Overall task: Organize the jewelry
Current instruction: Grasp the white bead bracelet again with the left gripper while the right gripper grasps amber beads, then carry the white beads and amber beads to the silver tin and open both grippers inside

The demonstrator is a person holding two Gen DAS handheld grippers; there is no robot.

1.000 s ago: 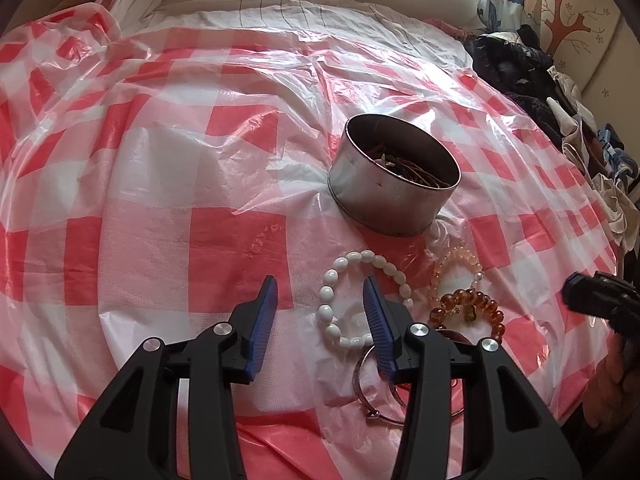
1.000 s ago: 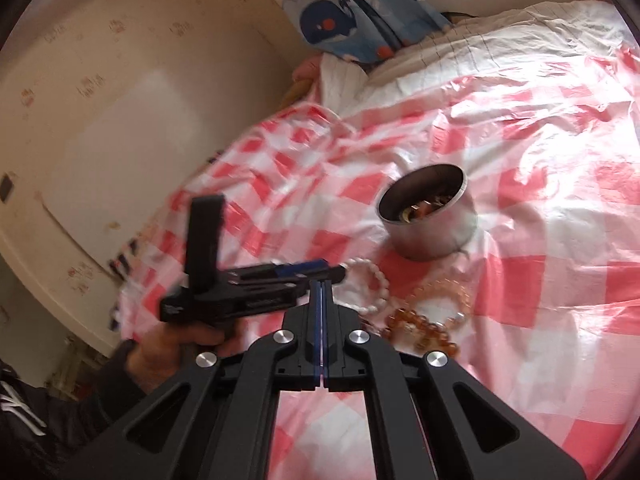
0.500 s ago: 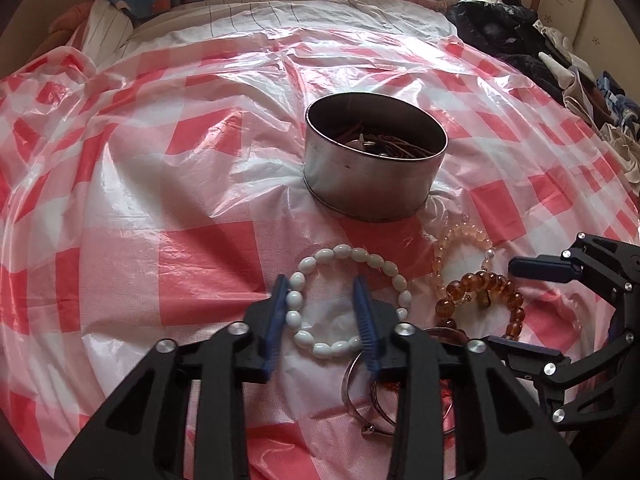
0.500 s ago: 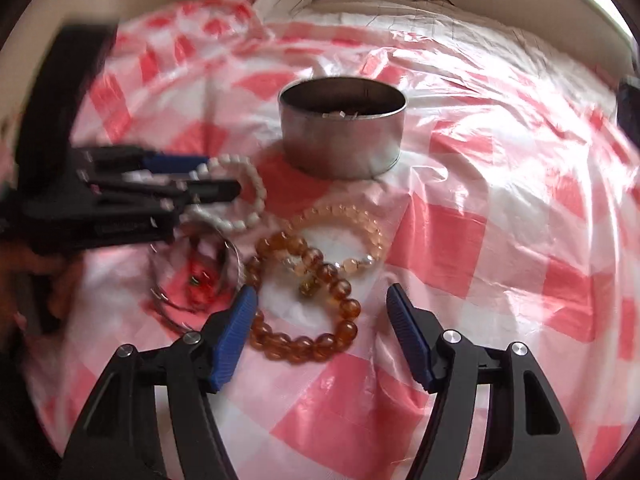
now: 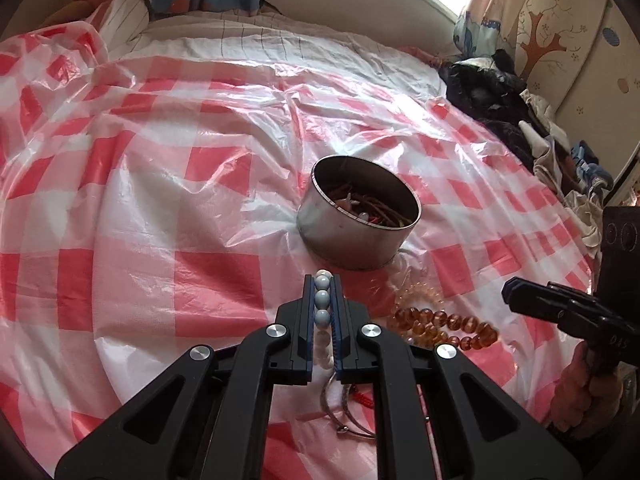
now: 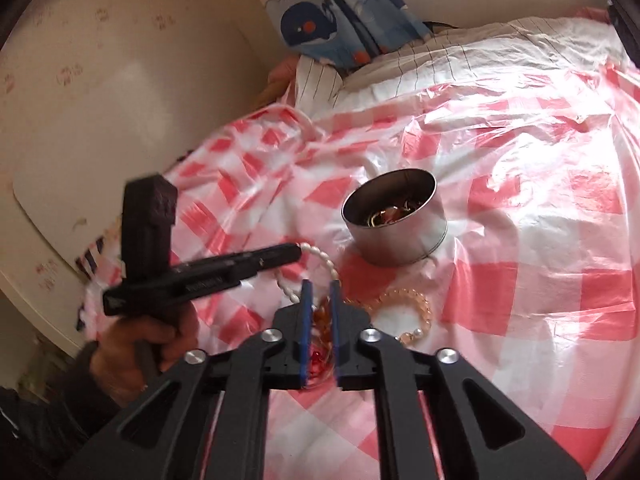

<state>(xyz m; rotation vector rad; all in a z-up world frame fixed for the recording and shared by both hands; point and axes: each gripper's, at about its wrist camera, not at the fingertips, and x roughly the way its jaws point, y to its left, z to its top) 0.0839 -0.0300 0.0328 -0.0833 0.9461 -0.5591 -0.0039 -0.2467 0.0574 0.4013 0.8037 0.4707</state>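
I see a bed (image 5: pixel 248 46) under a red-checked plastic sheet (image 5: pixel 168 184); on it sit a metal tin (image 5: pixel 356 222), a pale bead bracelet (image 6: pixel 414 308) and metal bangles (image 5: pixel 344 420).

A round steel tin (image 5: pixel 356 228) sits on the red-and-white checked plastic sheet (image 5: pixel 160 184) over the bed. Before it, the left claw (image 5: pixel 322 292) pinches the white bead bracelet (image 5: pixel 322 299); the amber bead bracelet (image 5: pixel 444 326) lies just right.

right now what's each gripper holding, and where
Left gripper: white bead bracelet, pinched across its strand. Right gripper: amber bead bracelet, likewise.
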